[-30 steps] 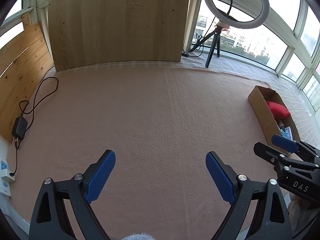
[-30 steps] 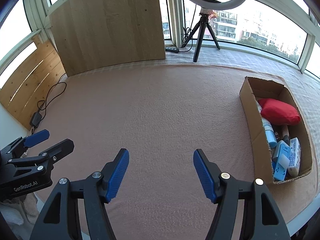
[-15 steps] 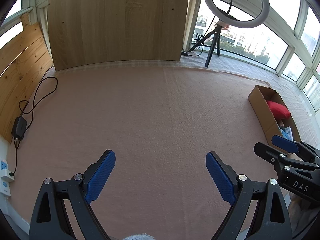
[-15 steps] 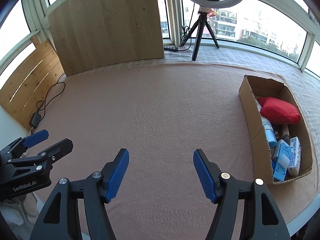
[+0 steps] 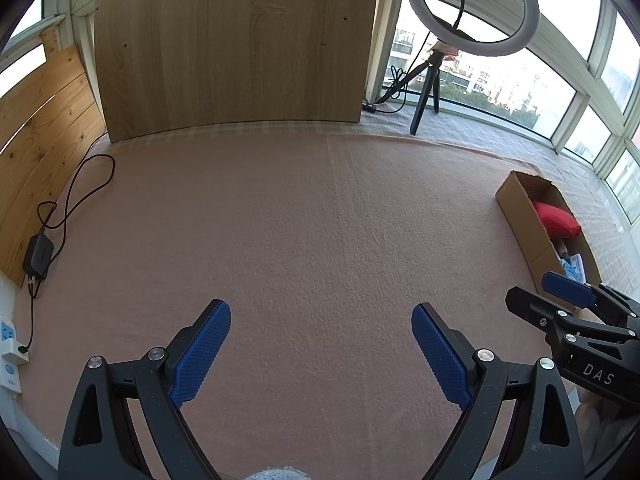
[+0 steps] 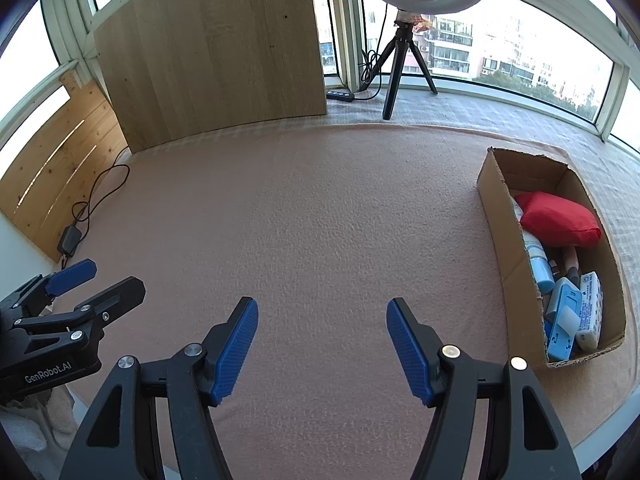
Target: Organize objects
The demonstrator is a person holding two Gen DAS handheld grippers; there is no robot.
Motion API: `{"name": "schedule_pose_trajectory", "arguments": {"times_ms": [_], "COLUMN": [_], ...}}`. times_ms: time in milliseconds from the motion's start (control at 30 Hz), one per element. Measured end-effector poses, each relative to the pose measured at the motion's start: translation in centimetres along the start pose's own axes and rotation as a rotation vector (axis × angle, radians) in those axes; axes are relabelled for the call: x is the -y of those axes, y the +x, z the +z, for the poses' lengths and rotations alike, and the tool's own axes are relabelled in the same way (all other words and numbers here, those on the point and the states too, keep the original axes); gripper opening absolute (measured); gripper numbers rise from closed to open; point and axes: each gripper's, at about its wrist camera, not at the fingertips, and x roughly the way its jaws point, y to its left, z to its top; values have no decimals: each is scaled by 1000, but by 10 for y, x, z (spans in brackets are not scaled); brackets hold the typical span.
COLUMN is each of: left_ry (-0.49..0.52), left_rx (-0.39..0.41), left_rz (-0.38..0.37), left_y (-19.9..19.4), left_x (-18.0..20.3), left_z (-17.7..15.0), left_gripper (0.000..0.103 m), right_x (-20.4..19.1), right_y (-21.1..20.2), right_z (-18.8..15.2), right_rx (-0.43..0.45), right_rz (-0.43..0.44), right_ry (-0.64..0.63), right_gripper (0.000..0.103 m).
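Both sets of jaws wide open, nothing between them: left gripper (image 5: 321, 354), right gripper (image 6: 322, 350). Cardboard box (image 6: 494, 208) far right on counter (image 6: 320, 220), red pouch (image 6: 558, 220) inside; other contents half hidden, hard to identify.

pink carpet (image 5: 304, 232) | wood panel (image 5: 236, 44) | windows (image 6: 500, 56) | ring light (image 5: 472, 8)

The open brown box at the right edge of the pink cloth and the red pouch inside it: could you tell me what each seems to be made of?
The open brown box looks like corrugated cardboard: matte brown walls with rough, torn top edges and fluting visible along the near rim. The red pouch appears to be soft fabric, possibly padded: it bulges, creases and has a dull, unshiny surface, though the weave is too small to tell.
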Motion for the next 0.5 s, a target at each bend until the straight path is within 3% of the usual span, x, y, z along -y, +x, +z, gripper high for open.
{"name": "schedule_pose_trajectory", "arguments": {"times_ms": [500], "left_ry": [5], "left_rx": [-4], "left_rz": [2], "left_y": [3], "left_x": [-1], "left_z": [0], "left_gripper": [96], "right_x": [1], "right_y": [2], "right_z": [-1], "right_rx": [-9], "right_rz": [3], "right_ry": [2], "right_gripper": [63]}}
